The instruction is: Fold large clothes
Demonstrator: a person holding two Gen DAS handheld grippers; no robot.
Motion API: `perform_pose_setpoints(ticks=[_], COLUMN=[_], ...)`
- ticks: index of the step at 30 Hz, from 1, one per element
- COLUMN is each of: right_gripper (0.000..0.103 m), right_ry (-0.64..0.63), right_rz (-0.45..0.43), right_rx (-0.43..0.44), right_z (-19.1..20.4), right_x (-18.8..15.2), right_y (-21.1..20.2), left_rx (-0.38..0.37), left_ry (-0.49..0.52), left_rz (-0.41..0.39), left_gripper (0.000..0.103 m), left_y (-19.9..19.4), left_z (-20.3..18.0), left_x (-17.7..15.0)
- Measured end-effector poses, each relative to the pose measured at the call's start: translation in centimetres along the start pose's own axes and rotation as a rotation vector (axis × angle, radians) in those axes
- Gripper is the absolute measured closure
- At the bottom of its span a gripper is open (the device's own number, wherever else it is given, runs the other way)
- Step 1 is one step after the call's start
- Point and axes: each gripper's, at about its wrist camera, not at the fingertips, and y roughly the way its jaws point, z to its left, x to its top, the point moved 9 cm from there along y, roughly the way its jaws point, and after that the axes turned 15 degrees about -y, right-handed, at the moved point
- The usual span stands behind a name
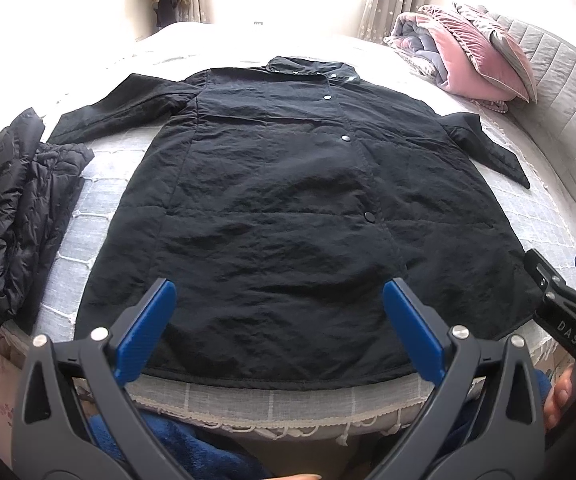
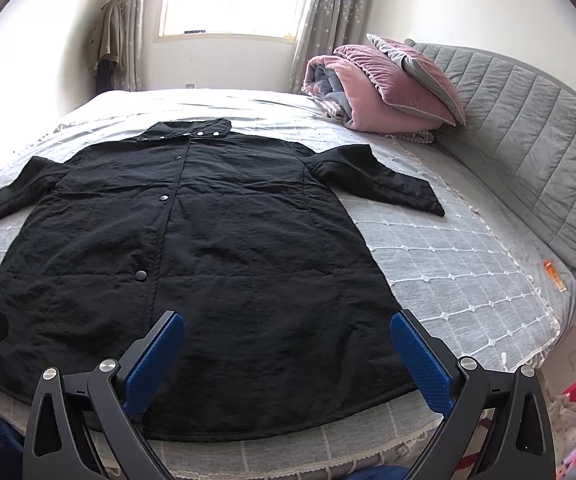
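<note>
A long black snap-front coat (image 1: 288, 200) lies flat and face up on the bed, collar far, hem near, both sleeves spread out. It also shows in the right wrist view (image 2: 208, 248). My left gripper (image 1: 280, 292) is open and empty, hovering over the hem's middle. My right gripper (image 2: 288, 324) is open and empty over the hem's right part; it also shows at the right edge of the left wrist view (image 1: 563, 276).
A crumpled black puffer jacket (image 1: 12, 216) lies on the bed at the left. A rolled pink quilt and pillows (image 2: 387, 88) sit at the far right by the grey headboard (image 2: 527, 120). The grey bedspread (image 2: 447, 264) shows to the coat's right.
</note>
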Motion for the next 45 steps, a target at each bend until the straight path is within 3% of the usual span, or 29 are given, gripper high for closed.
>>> perform_pose_setpoints(ticks=[11,27,30,35,40,42,45], right_gripper=[0.000,0.000,0.000,0.000,0.000,0.000,0.001], right_ry=[-0.003,-0.003,0.019,0.015,0.064,0.062,0.125], right_rz=[0.047,0.087,0.109,0.200,0.245,0.260,0.345], right_rx=[-0.112,-0.095,-0.013,-0.100,-0.091,-0.070,0.136], right_z=[-2.0,-2.0,-3.0,-8.1,-9.7,-9.7,-8.8], right_x=[-1.0,-0.3,-0.9,-4.5,-6.1,-6.5,-8.4], right_y=[1.0,2.6,4.2,7.6,9.4,10.1,13.2], left_rx=[0.035,0.055,0.062,0.149,0.176,0.177,0.129], left_ry=[-0.019,-0.060,-0.107,-0.206,-0.221,-0.207,-0.221], left_rz=[0.017,0.043,0.059,0.074,0.089,0.105,0.145], left_gripper=[0.000,0.000,0.000,0.000,0.000,0.000,0.006], left_y=[0.8,1.9,2.2,3.1,3.9,4.3,5.1], left_z=[2.0,5.2,8.1,15.2,17.0,17.1,17.1], left_x=[0.0,0.6,1.1,1.6,1.3,1.0,0.7])
